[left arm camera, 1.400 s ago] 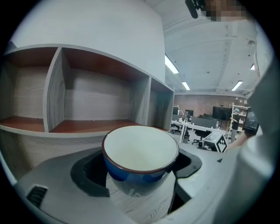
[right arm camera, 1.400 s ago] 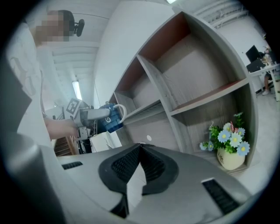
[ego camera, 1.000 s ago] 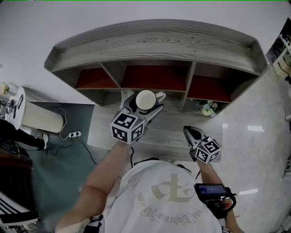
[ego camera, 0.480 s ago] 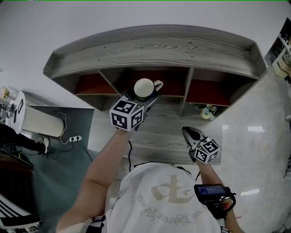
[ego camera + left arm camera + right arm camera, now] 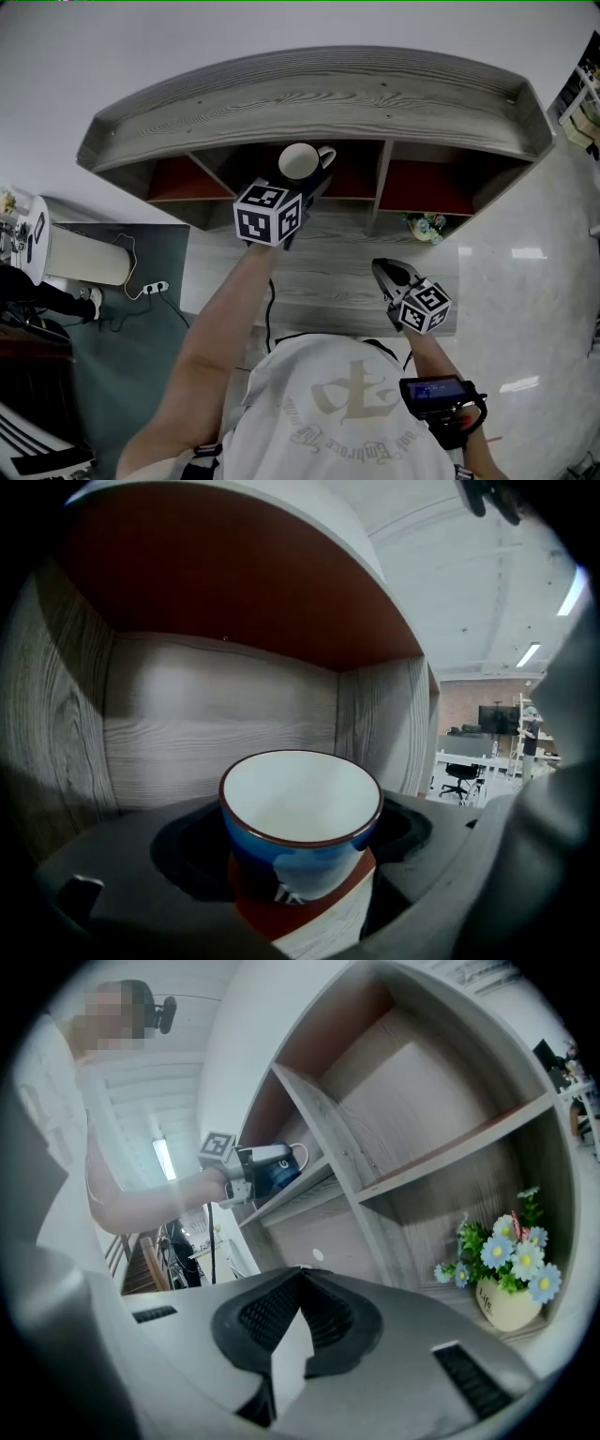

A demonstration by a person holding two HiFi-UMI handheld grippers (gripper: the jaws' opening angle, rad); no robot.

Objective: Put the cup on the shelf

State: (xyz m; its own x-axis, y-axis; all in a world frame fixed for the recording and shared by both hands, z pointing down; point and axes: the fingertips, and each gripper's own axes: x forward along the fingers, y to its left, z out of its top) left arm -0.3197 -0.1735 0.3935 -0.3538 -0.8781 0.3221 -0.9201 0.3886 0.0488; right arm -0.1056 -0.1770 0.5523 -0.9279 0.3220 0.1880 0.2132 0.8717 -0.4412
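Note:
A blue cup [image 5: 298,161] with a white inside and a handle on its right stands upright between the jaws of my left gripper [image 5: 302,184], which is shut on it. In the left gripper view the cup [image 5: 300,808] hangs just in front of the shelf's middle compartment [image 5: 216,714], with a red ceiling and wood-grain back wall. The grey wooden shelf [image 5: 309,94] spans the far side of the head view. My right gripper [image 5: 385,271] hovers lower right, shut with nothing in it, and its own view shows the cup [image 5: 277,1175] at the shelf edge.
A small pot of blue flowers [image 5: 427,225] stands in the lower right compartment, also seen close by as the flower pot [image 5: 511,1283]. A desk surface [image 5: 328,272] lies below the shelf. A white appliance and power strip [image 5: 150,277] sit on the floor at left.
My left gripper has lifted the cup up and away, from over the desk to the mouth of the middle shelf compartment. The right gripper has hardly moved.

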